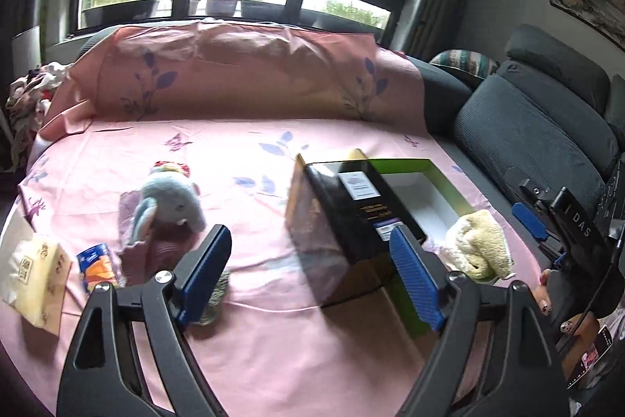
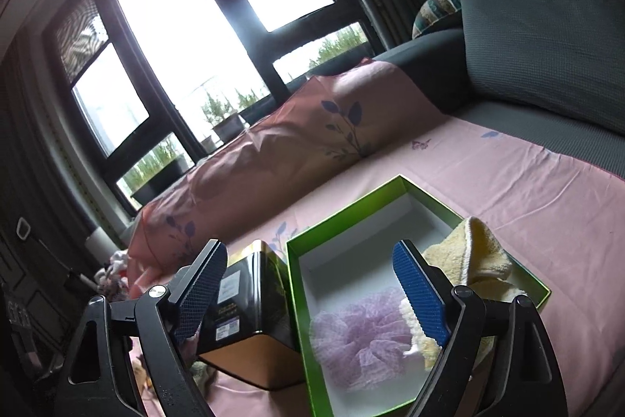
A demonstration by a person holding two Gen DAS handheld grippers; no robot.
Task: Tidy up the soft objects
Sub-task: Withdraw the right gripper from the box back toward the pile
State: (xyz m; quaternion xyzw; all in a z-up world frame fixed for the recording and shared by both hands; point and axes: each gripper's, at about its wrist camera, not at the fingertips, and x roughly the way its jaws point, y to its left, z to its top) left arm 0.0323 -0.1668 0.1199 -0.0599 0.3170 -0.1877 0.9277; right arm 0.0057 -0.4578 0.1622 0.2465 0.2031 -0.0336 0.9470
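A green open box (image 2: 406,187) with a white inside lies on the pink sheet; its rim also shows in the left wrist view (image 1: 429,167). A purple mesh puff (image 2: 359,342) lies in it. A yellow towel (image 2: 476,253) hangs over its right rim, also seen in the left wrist view (image 1: 476,241). A blue plush elephant (image 1: 168,206) lies left on the sheet. My left gripper (image 1: 312,272) is open and empty above the sheet. My right gripper (image 2: 312,296) is open and empty over the box.
A black and gold tin (image 1: 343,217) stands left of the green box, also in the right wrist view (image 2: 246,315). A tissue pack (image 1: 35,276) and a small blue-orange packet (image 1: 97,264) lie at the left. A grey sofa (image 1: 539,127) is on the right.
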